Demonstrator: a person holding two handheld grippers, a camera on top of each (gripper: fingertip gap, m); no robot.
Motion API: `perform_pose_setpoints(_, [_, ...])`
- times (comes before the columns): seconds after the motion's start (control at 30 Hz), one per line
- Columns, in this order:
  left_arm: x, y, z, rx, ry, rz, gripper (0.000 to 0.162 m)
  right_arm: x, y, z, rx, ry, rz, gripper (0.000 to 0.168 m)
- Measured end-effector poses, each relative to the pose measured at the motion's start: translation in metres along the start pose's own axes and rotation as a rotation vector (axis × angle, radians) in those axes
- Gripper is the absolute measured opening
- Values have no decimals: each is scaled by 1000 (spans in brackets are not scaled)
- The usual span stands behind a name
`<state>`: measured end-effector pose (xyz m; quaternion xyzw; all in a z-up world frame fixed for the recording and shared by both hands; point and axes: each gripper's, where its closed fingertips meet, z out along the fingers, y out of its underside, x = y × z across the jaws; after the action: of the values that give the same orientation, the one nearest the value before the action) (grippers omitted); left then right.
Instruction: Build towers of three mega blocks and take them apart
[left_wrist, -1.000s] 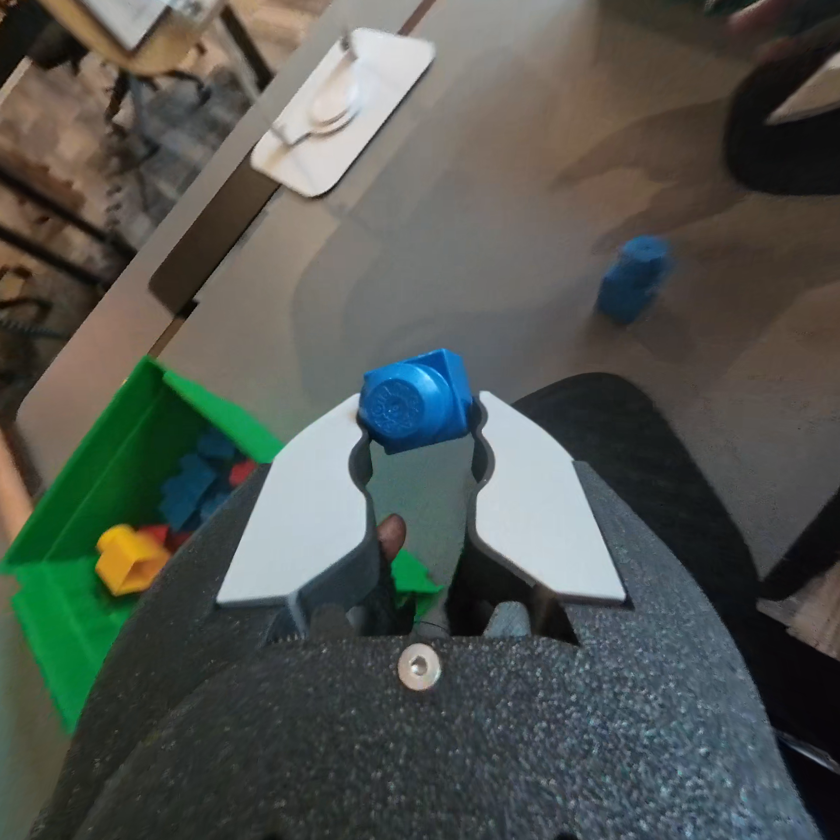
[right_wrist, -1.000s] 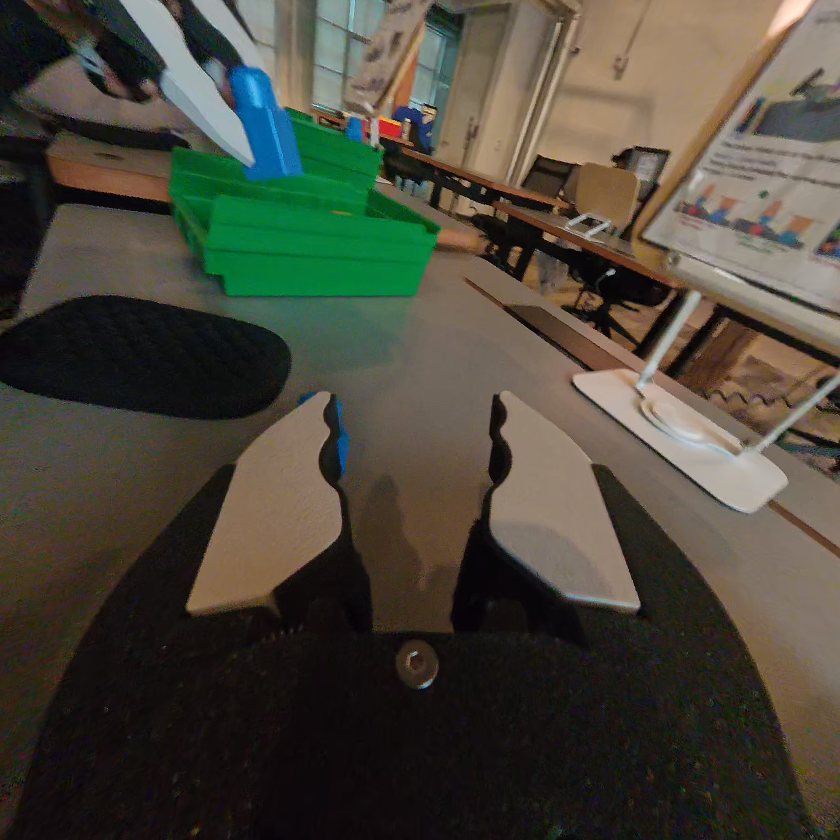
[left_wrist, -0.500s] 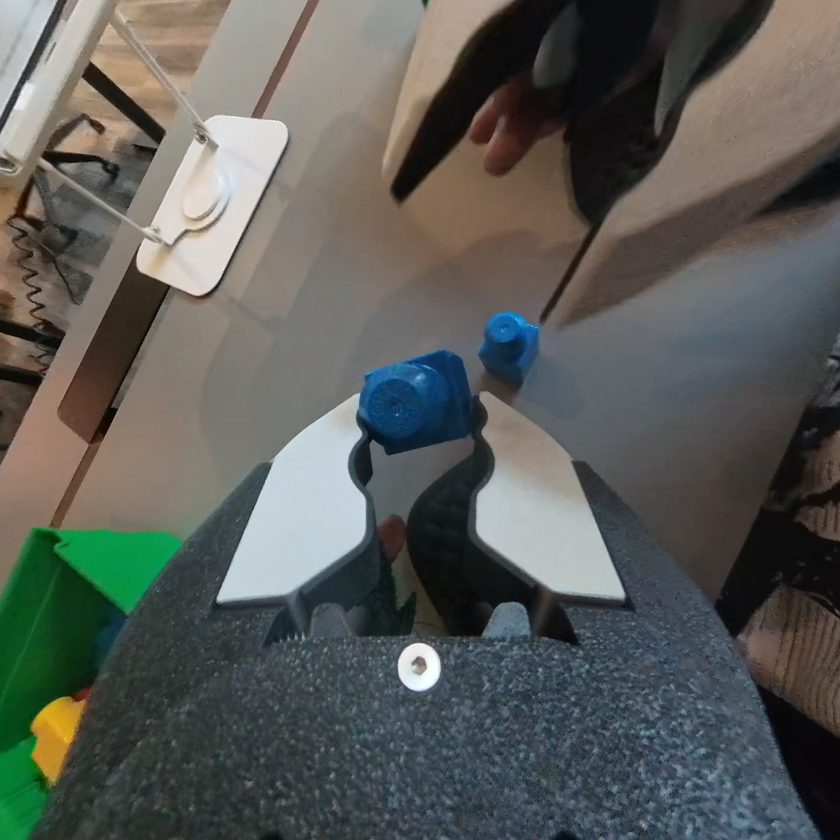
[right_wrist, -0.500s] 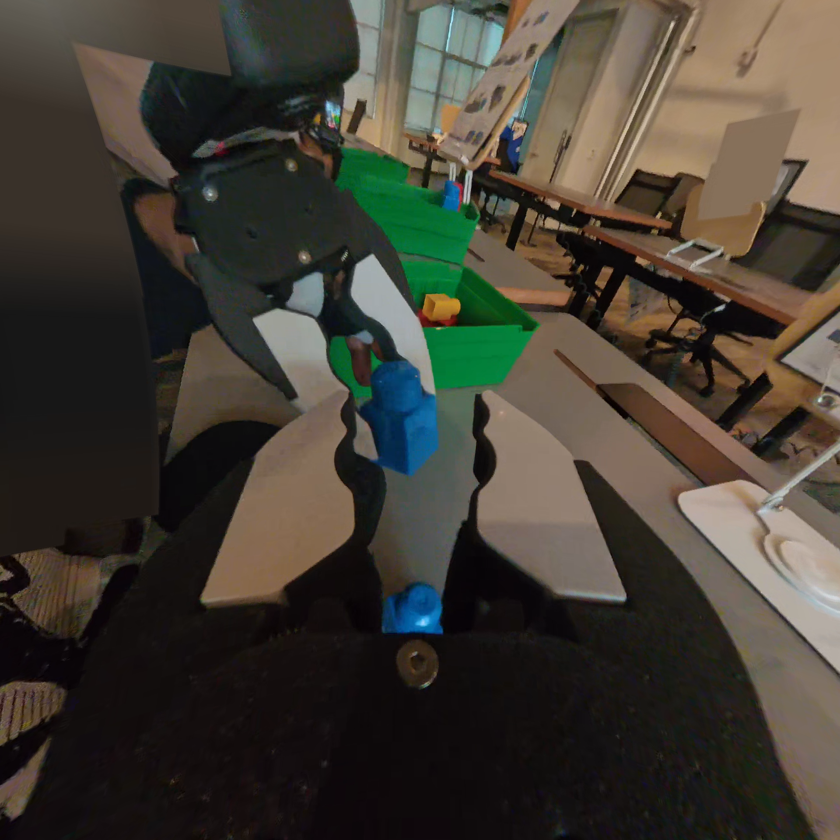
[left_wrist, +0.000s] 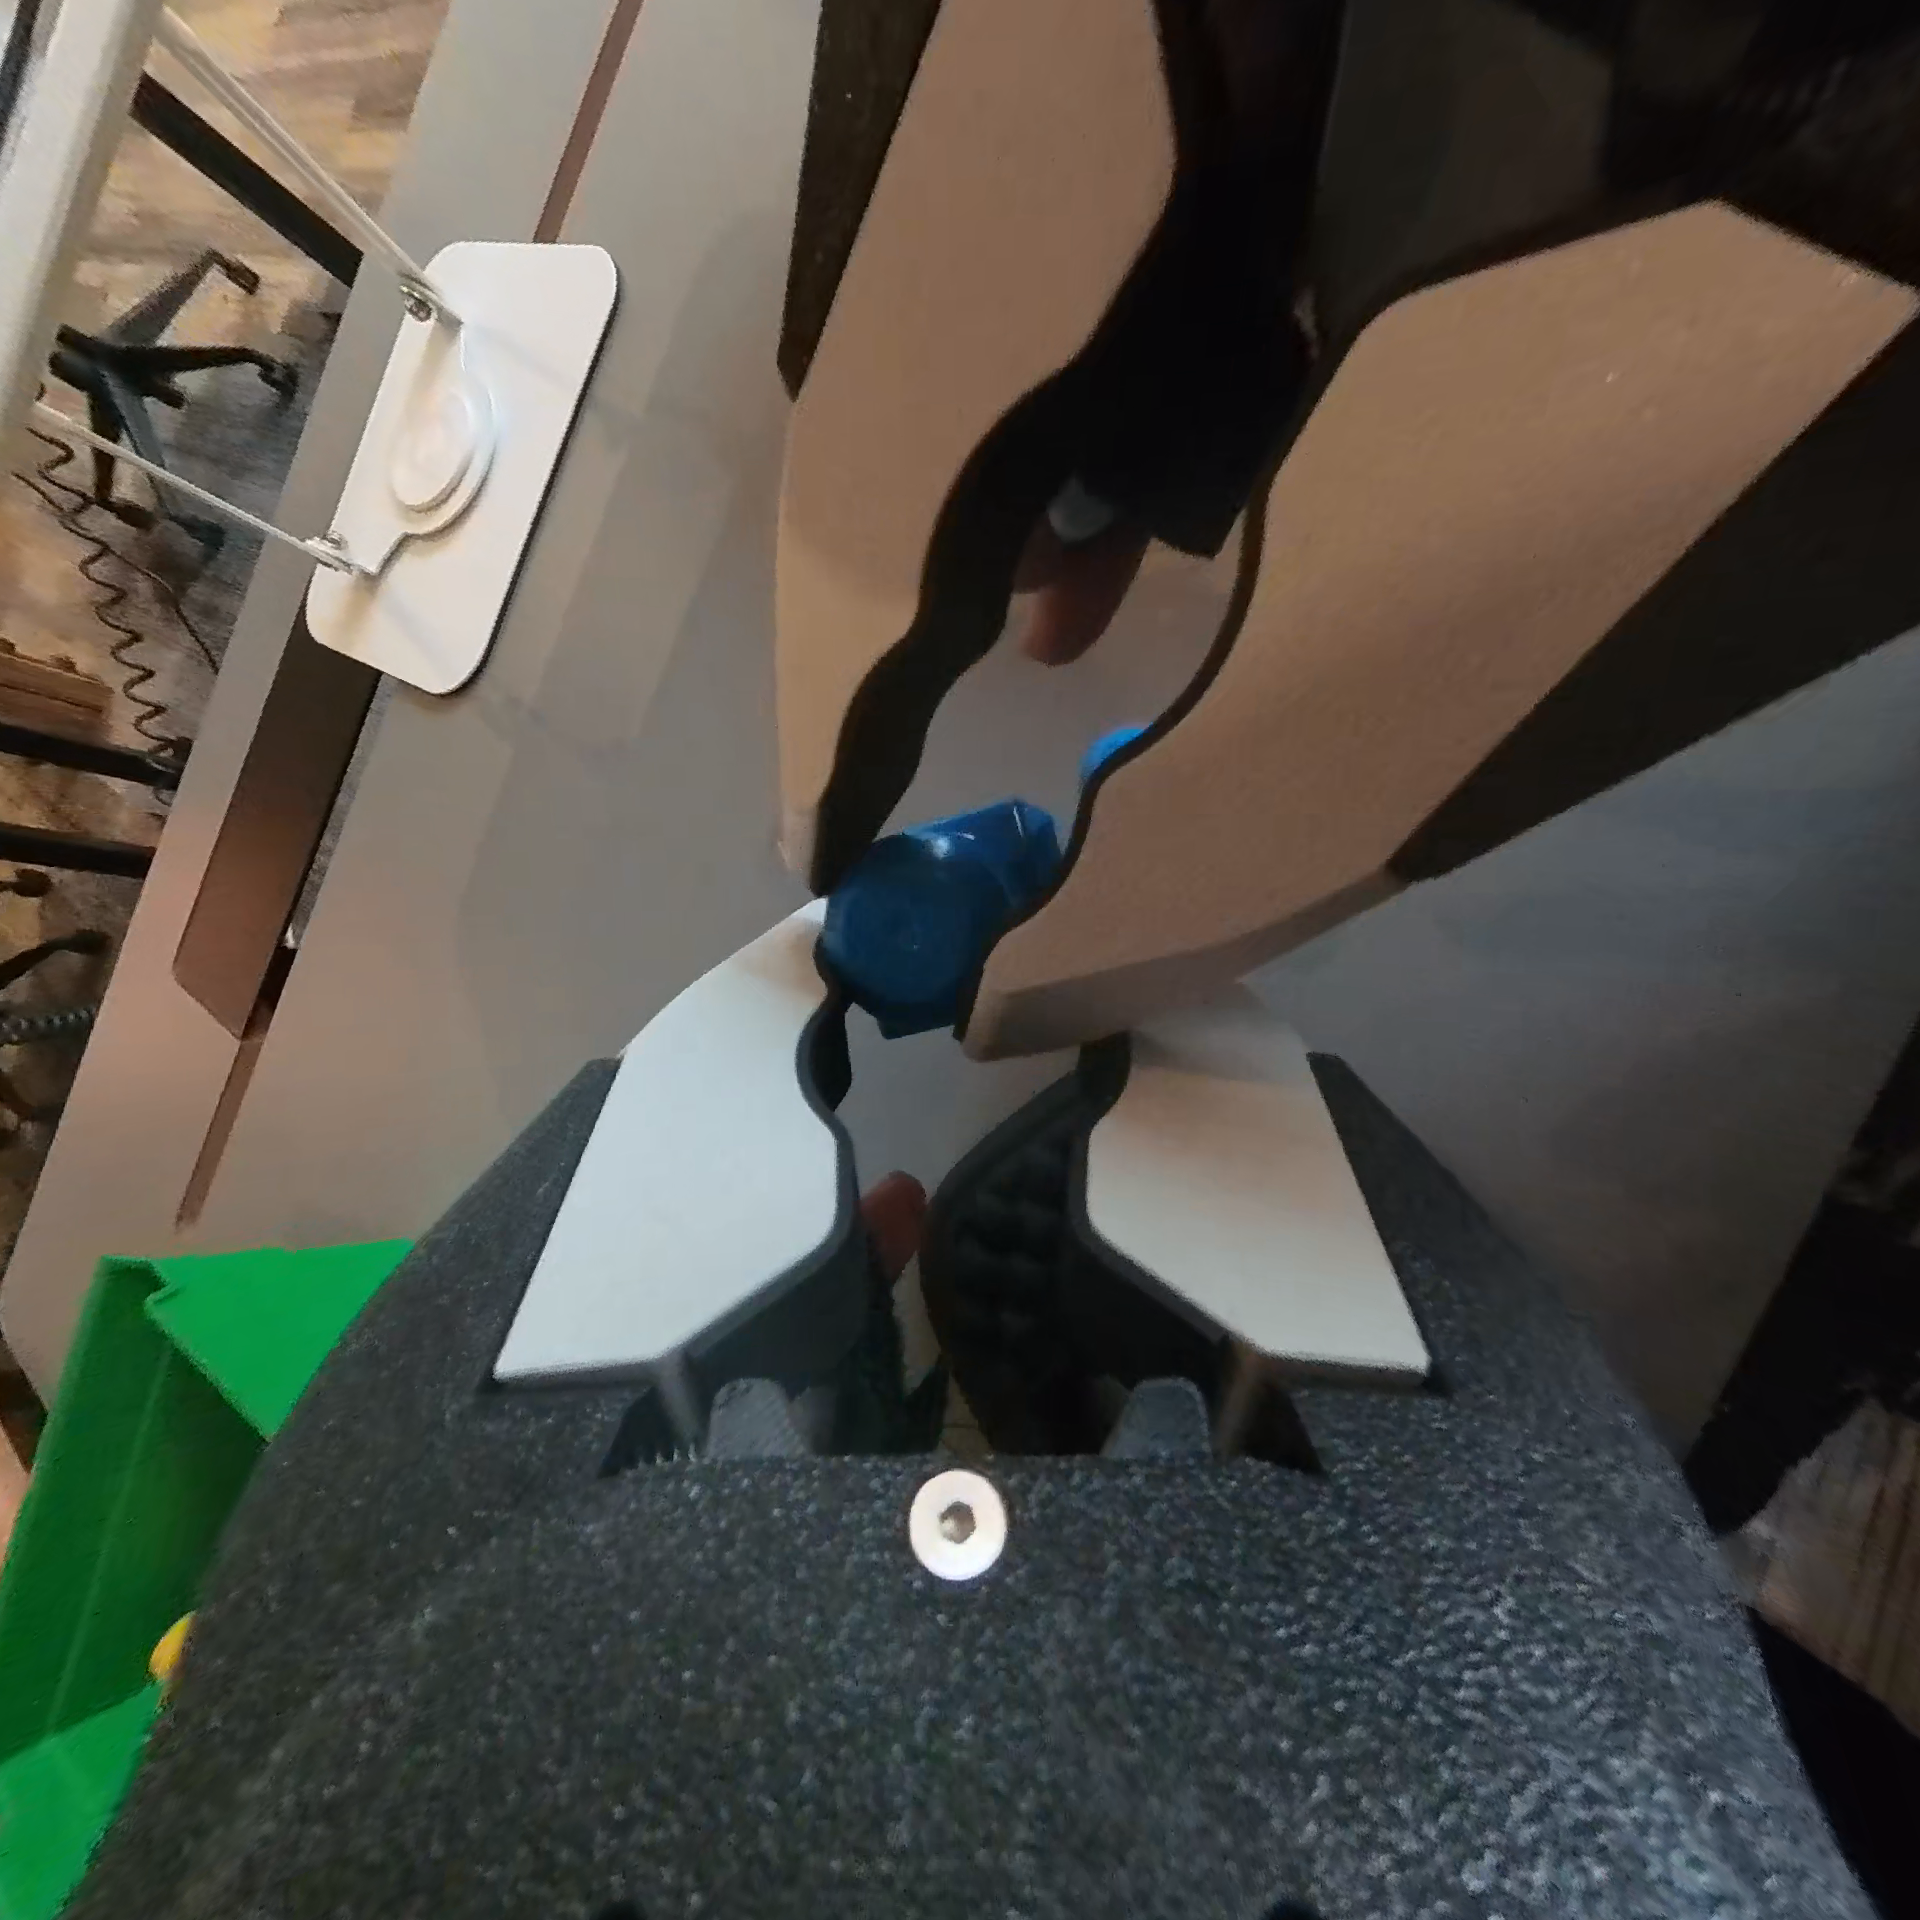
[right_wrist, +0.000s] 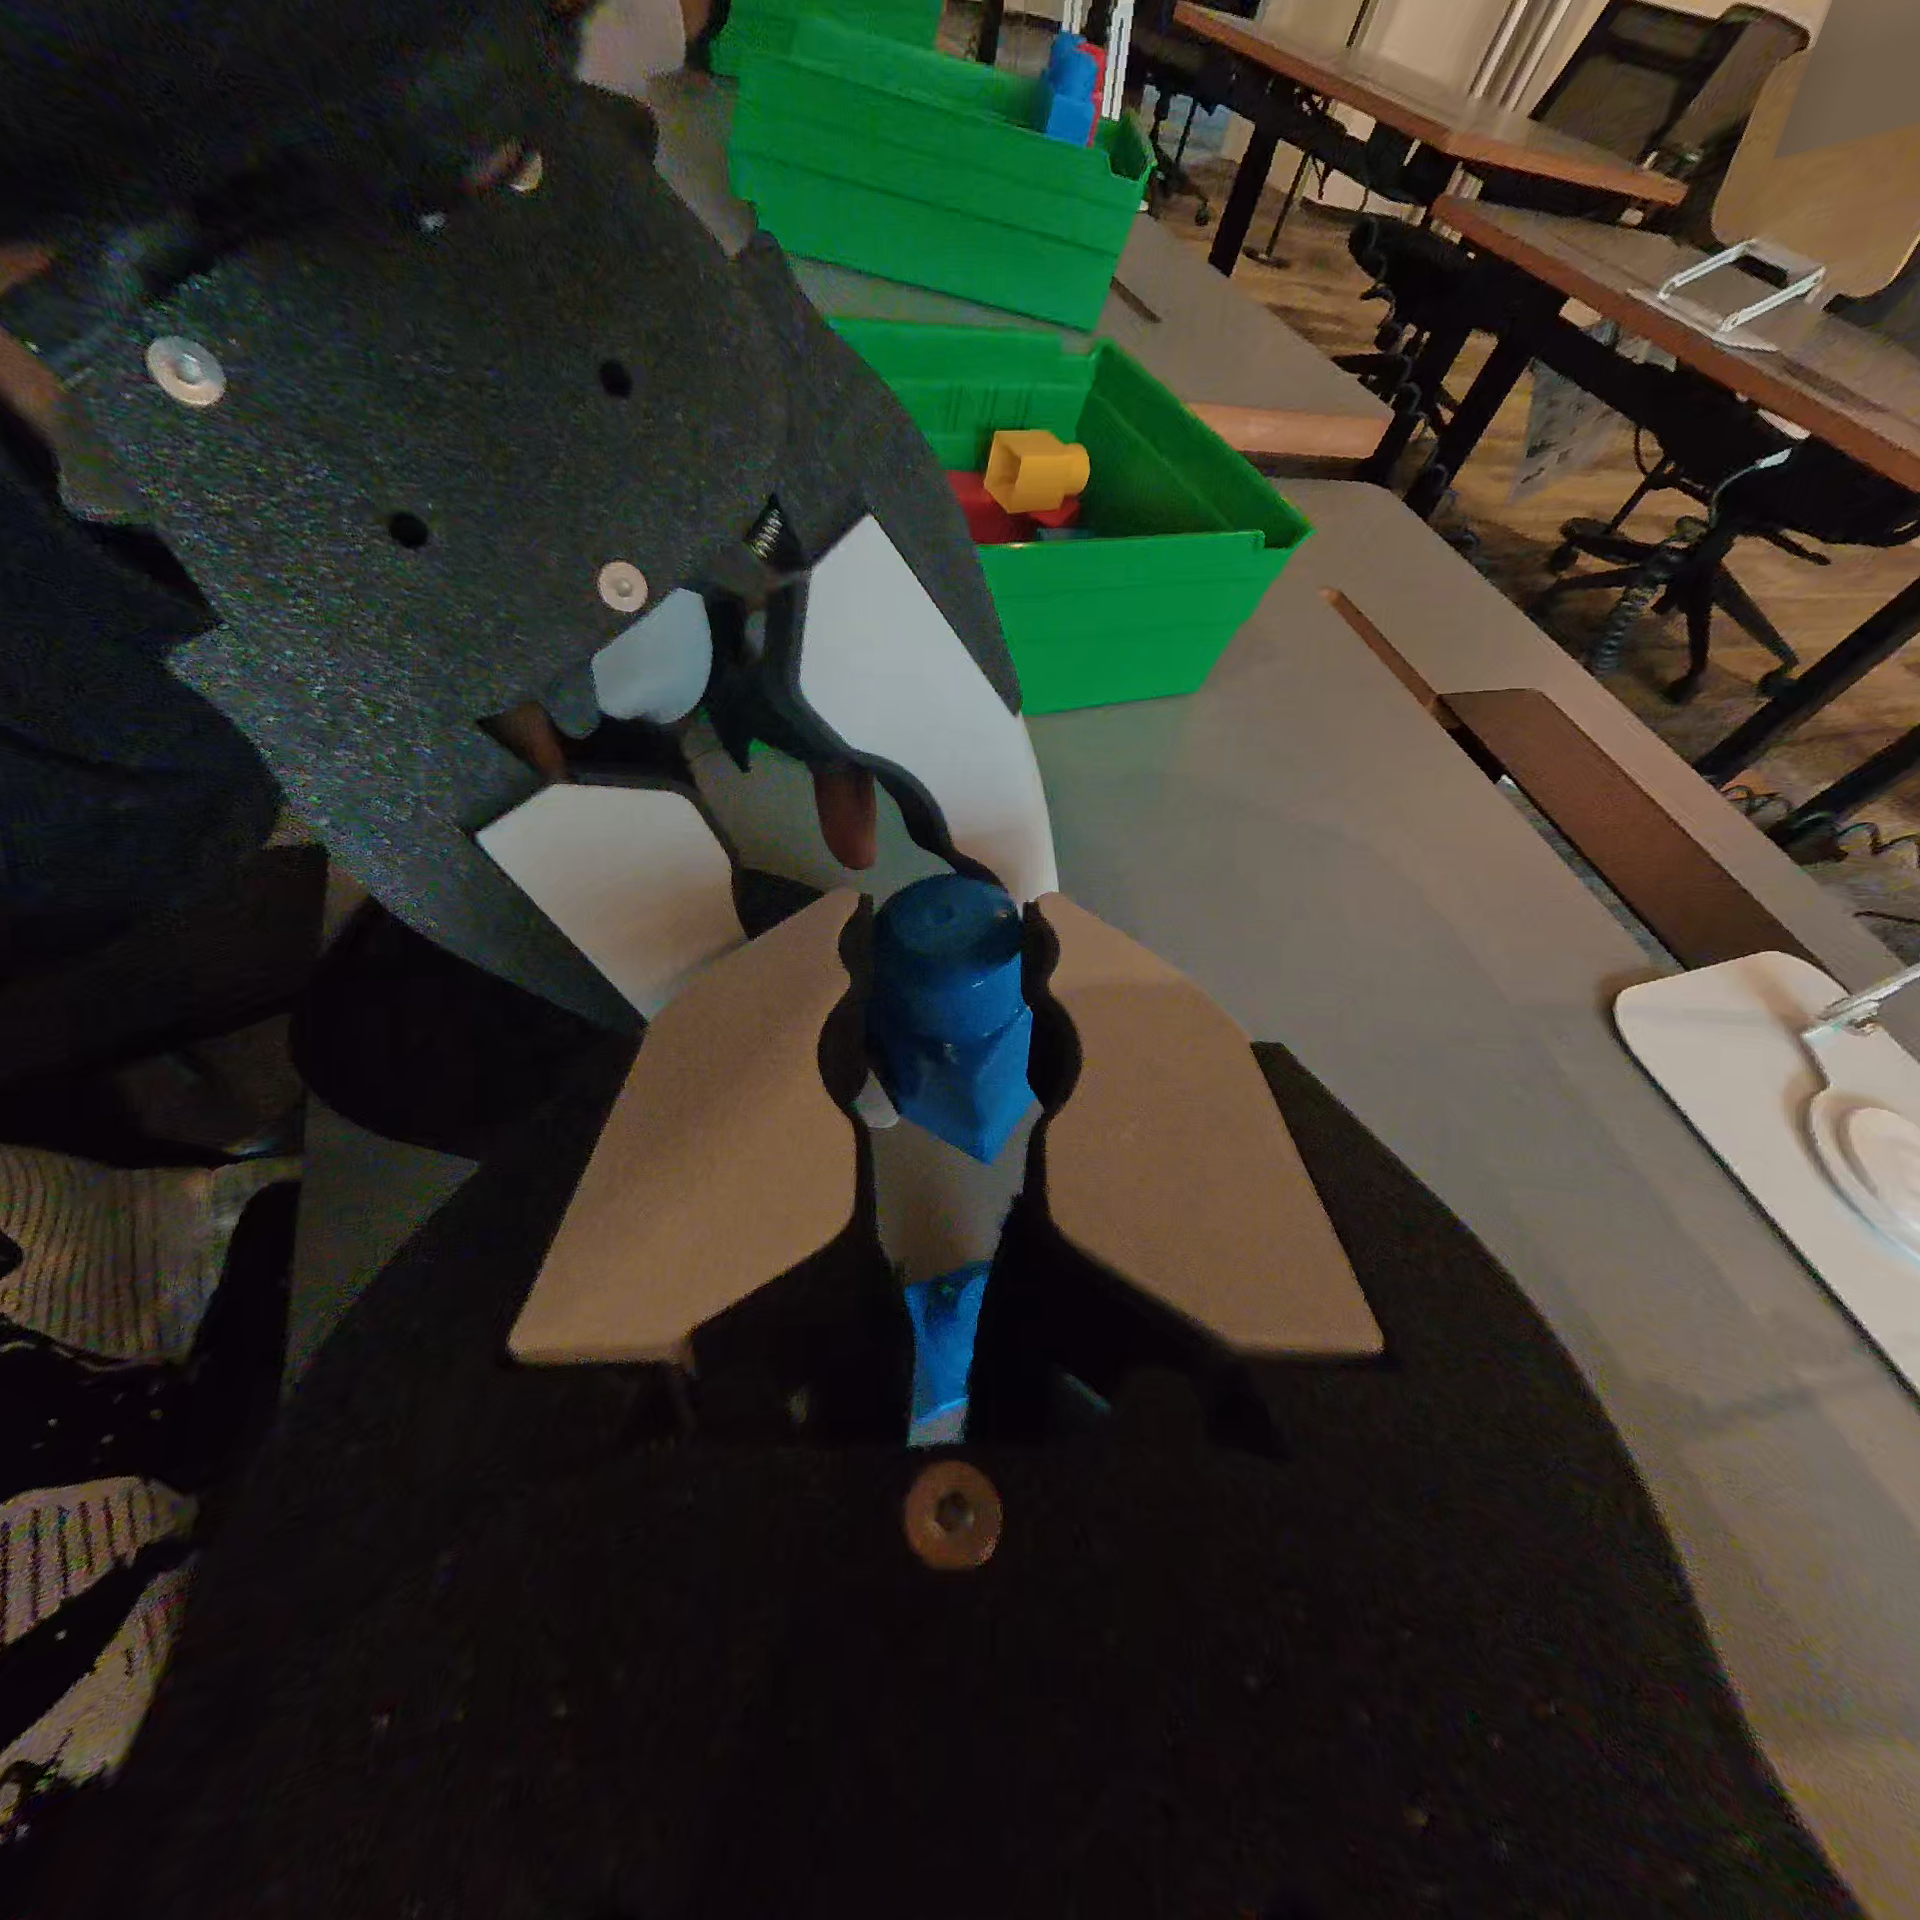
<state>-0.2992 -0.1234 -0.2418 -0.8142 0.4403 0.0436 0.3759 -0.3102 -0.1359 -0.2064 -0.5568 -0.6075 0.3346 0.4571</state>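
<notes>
Left wrist view is showing the left tongs (left_wrist: 914, 966) clamping a blue block (left_wrist: 925, 914) above the grey worktop (left_wrist: 582, 831). Right tongs (right_wrist: 940, 1023) are closing around that same block (right_wrist: 951, 1029), meeting it head-on. Another blue block (right_wrist: 943, 1340) is sitting on the worktop below, and a green bin (right_wrist: 1122, 613) of blocks is standing behind.

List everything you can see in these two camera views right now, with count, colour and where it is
held block: one, blue, off the table between both grippers' fingers
second block: one, blue, on the table below the held block
table: one, grey
bins: two, green, far side of table, nearer one holding yellow and red blocks
stand base: one, white, near table edge
office chairs: dark, beyond the table
left gripper: black body, pale fingers, gripping the held block
right gripper: black body, pale fingers, around the same block
</notes>
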Motion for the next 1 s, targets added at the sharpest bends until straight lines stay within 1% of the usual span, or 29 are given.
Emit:
perform_pose_setpoints(0.07, [-1,-1,0,15,-12,-7,42,1,0,-1,8,-3,-10,26])
perform_pose_setpoints(0.17, [-6,0,-1,51,-43,-42,51,3,-3,-8,57,-27,20,25])
perform_pose_setpoints(0.23, [-7,-3,-3,123,-37,-81,53,5,-10,-15,125,-66,76,26])
perform_pose_setpoints(0.33, [-2,-13,-5,275,-6,-133,54,4,-23,-28,247,-156,172,25])
perform_pose_setpoints(0.4, [2,-18,-4,350,-5,-135,53,4,-27,-34,287,-201,217,25])
perform_pose_setpoints(0.47, [4,-21,-4,399,-21,-122,39,4,-27,-37,291,-211,226,25])
perform_pose_setpoints(0.53, [7,-23,-3,420,-16,-121,38,3,-25,-38,282,-212,216,25])
perform_pose_setpoints(0.63, [16,-24,-4,451,49,-110,37,-5,-24,-42,259,-252,139,27])
perform_pose_setpoints(0.67, [20,-25,-6,467,83,-105,37,-9,-25,-44,256,-279,90,36])
perform_pose_setpoints(0.7, [24,-26,-8,483,116,-103,37,-12,-27,-47,250,-302,37,50])
perform_pose_setpoints(0.73, [29,-27,-10,497,149,-100,37,-14,-28,-49,233,-320,-20,60])
perform_pose_setpoints(0.77, [33,-28,-12,509,182,-93,37,-17,-27,-52,202,-351,-90,65])
perform_pose_setpoints(0.83, [43,-30,-15,525,243,-74,37,-22,-25,-54,131,-404,-236,64])
perform_pose_setpoints(0.9, [50,-31,-18,538,285,-59,37,-28,-20,-55,60,-469,-357,56])
perform_pose_setpoints(1.0, [55,-34,-20,553,319,-49,37,-37,-13,-54,-42,-568,-440,49])
